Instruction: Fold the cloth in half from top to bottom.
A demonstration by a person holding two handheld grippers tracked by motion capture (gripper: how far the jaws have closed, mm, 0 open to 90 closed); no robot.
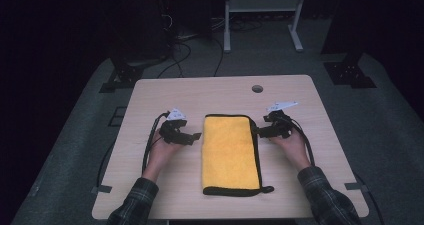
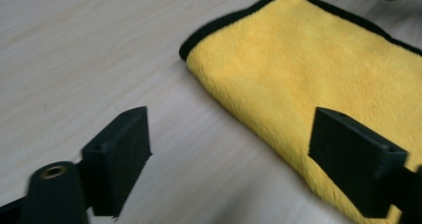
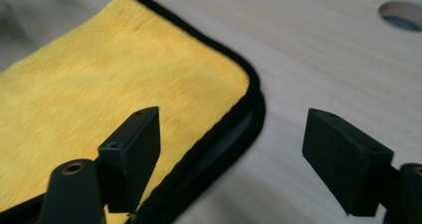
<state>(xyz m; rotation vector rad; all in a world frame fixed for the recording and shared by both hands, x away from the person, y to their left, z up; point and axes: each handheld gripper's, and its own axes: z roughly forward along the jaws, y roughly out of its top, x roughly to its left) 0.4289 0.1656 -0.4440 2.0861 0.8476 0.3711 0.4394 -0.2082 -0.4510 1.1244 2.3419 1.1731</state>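
the folded yellow towel (image 1: 230,152) lies flat in the middle of the table (image 1: 165,92). the left gripper (image 1: 192,136) and the right gripper (image 1: 256,131) flank its far end, one at each long edge, probably to take both sides together. both have their jaws apart, nothing is held.

The desk (image 1: 150,92) lies bare on all sides of the folded yellow cloth (image 1: 227,150), the one low thing lying flat in the middle. Wide strips of wood run along its left and right edges, where the left hand-held gripper (image 1: 192,135) and right hand-held gripper (image 1: 257,131) sit just beside it. A round hole (image 1: 257,88) breaks the far surface.
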